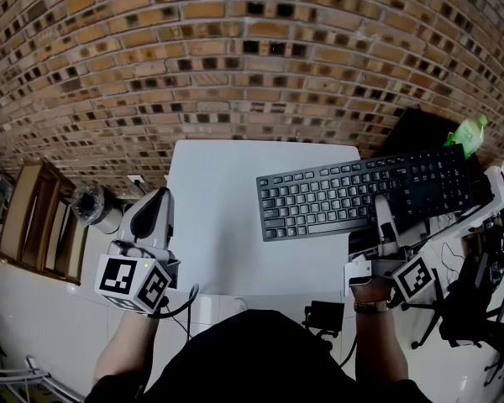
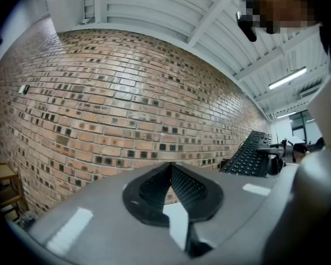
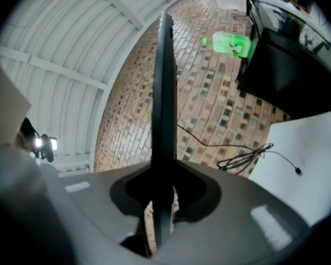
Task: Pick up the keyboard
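Note:
A black keyboard (image 1: 361, 196) is held up in the air over the right side of the white table (image 1: 218, 225), its keys facing me. My right gripper (image 1: 385, 217) is shut on its near edge; in the right gripper view the keyboard (image 3: 164, 93) runs edge-on as a dark upright bar between the jaws. My left gripper (image 1: 155, 212) hangs off the table's left edge, shut on nothing. In the left gripper view its pads (image 2: 179, 186) meet, and the keyboard (image 2: 248, 154) shows far right.
A brick floor lies beyond the table. A green bottle (image 1: 469, 133) and a black monitor (image 1: 412, 133) stand at the right, with a black office chair (image 1: 466, 309) lower right. Wooden shelving (image 1: 34, 212) and a roll (image 1: 92, 206) sit at the left. A cable (image 3: 248, 156) trails over the bricks.

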### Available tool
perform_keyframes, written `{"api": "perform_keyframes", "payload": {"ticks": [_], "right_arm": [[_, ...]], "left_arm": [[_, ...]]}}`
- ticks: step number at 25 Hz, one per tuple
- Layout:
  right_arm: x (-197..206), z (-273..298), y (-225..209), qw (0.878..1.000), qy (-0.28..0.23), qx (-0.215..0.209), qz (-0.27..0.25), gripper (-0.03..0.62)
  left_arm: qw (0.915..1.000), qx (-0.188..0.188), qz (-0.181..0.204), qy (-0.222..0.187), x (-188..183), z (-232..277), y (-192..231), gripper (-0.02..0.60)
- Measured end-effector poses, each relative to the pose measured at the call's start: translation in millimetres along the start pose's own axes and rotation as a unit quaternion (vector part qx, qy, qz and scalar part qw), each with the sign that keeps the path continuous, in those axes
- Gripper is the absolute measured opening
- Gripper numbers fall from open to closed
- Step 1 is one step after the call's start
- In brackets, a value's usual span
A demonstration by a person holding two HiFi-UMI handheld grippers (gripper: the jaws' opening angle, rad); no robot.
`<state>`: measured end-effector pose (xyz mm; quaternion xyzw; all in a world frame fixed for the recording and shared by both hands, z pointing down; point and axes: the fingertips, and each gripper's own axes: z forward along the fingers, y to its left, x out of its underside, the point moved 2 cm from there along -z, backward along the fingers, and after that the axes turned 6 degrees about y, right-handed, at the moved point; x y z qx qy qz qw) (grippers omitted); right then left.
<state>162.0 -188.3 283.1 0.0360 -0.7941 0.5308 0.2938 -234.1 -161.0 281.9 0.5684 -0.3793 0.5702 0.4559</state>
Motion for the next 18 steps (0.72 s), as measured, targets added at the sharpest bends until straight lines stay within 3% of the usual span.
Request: {"api": "perform_keyframes", "payload": {"ticks": [18], "right_arm": [[0.2,2.1,1.1,1.000,0.008,-0.001,0.003,0.064]], "left_arm": [[1.0000,0.000,0.003,0.000,-1.8,1.2,-6.1,0.005]]}}
